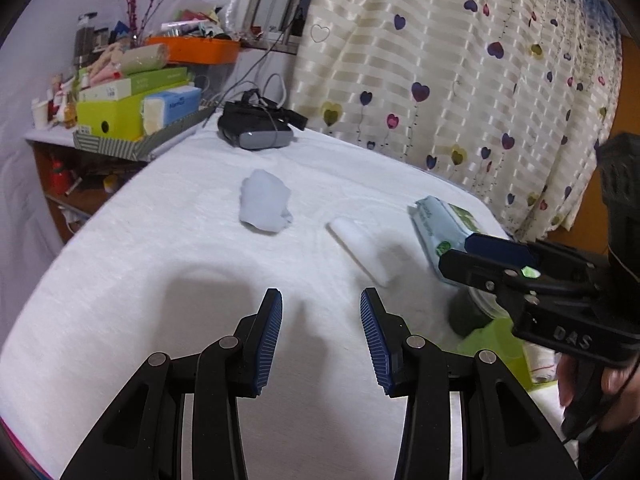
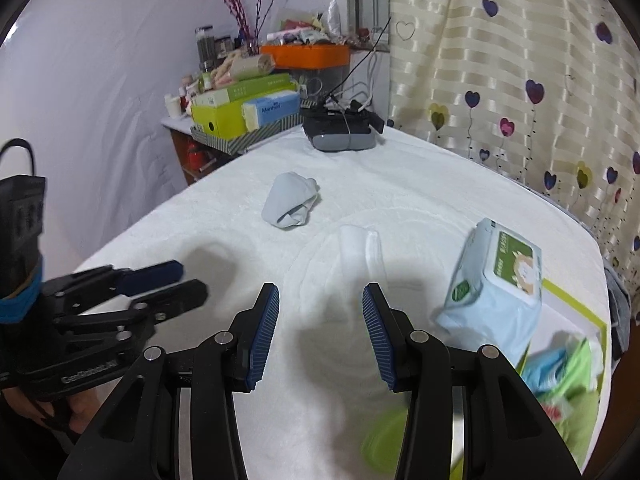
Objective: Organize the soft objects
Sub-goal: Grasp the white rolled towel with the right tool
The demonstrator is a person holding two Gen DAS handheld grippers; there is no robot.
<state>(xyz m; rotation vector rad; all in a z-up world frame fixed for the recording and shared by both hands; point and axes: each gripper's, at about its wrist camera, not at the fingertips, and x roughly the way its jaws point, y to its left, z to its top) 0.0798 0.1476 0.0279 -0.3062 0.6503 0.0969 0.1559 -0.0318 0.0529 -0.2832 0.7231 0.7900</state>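
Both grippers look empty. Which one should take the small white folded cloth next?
Right, probably. The white folded cloth lies just ahead between the right gripper's open fingers; from the left gripper, also open and empty, it sits off to the side.

The right gripper hangs with jaws parted and empty over the white towel-covered table. A folded white cloth lies at twelve o'clock, a pale blue wet-wipes pack at three, the left gripper at nine.

One crumpled white cloth, one folded white pad, one wet-wipes pack, one headset, two hand-held grippers.
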